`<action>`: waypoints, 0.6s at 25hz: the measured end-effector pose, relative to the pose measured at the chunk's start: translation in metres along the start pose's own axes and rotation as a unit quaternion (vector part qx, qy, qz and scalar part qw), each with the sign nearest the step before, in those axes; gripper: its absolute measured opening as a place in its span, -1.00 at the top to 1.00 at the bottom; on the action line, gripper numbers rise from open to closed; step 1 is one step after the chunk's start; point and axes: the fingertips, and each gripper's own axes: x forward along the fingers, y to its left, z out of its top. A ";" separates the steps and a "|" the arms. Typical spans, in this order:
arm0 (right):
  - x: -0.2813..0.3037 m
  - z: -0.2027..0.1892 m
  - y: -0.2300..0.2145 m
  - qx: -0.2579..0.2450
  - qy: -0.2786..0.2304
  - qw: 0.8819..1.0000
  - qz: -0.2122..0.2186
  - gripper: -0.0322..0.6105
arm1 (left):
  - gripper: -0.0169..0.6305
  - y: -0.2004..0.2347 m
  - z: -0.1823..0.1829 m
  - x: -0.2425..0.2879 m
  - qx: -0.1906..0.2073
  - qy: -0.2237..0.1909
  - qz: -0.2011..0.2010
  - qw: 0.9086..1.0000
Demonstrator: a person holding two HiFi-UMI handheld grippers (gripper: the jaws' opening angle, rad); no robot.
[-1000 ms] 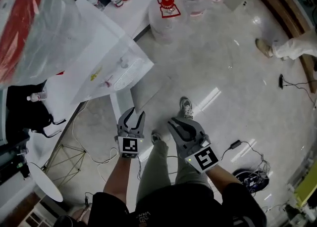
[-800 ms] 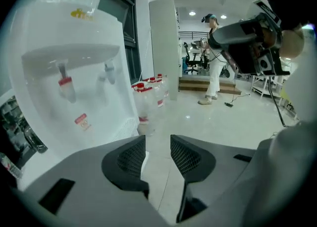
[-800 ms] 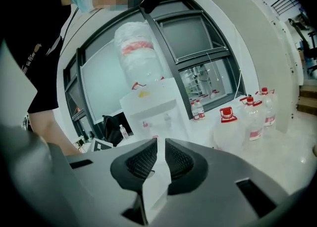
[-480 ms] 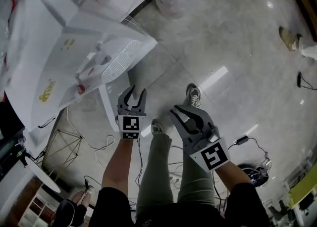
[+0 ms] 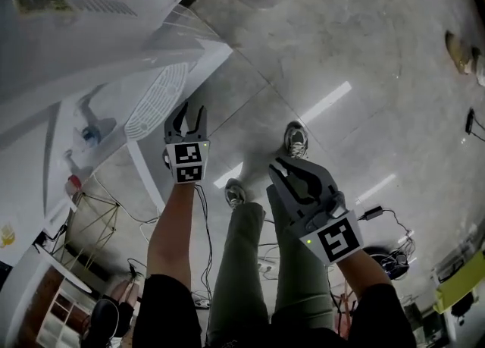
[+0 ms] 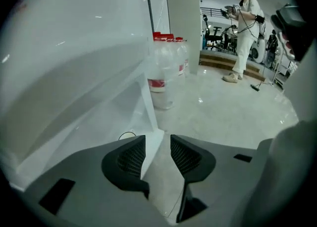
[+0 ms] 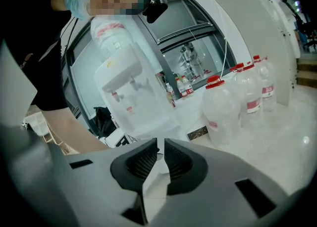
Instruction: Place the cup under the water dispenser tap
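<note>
Left gripper (image 5: 188, 111) has advanced nearer the water dispenser (image 5: 114, 58) at far left, jaws narrowly apart, empty. Right gripper (image 5: 279, 164) remains near, jaws almost closed, empty.

Water dispenser (image 5: 114, 51) partly beyond head view's edge

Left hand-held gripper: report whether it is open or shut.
Open. In the left gripper view the left hand-held gripper has its jaws standing apart, with nothing held between them.
</note>
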 end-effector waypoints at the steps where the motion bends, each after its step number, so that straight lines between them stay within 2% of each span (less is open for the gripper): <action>1: 0.003 -0.004 -0.008 0.000 0.002 1.000 0.000 0.76 | 0.48 0.005 -0.002 0.011 0.001 0.005 0.006 1.000; 5: 0.012 -0.021 -0.038 0.000 0.014 1.000 0.004 0.76 | 0.48 0.020 -0.011 0.051 0.008 0.032 0.031 0.999; 10: 0.018 -0.045 -0.073 0.010 0.028 1.000 0.001 0.76 | 0.48 0.030 -0.024 0.091 -0.011 0.057 0.052 0.997; 15: 0.024 -0.067 -0.101 0.021 0.043 0.999 0.001 0.76 | 0.47 0.049 -0.024 0.124 0.001 0.067 0.080 0.995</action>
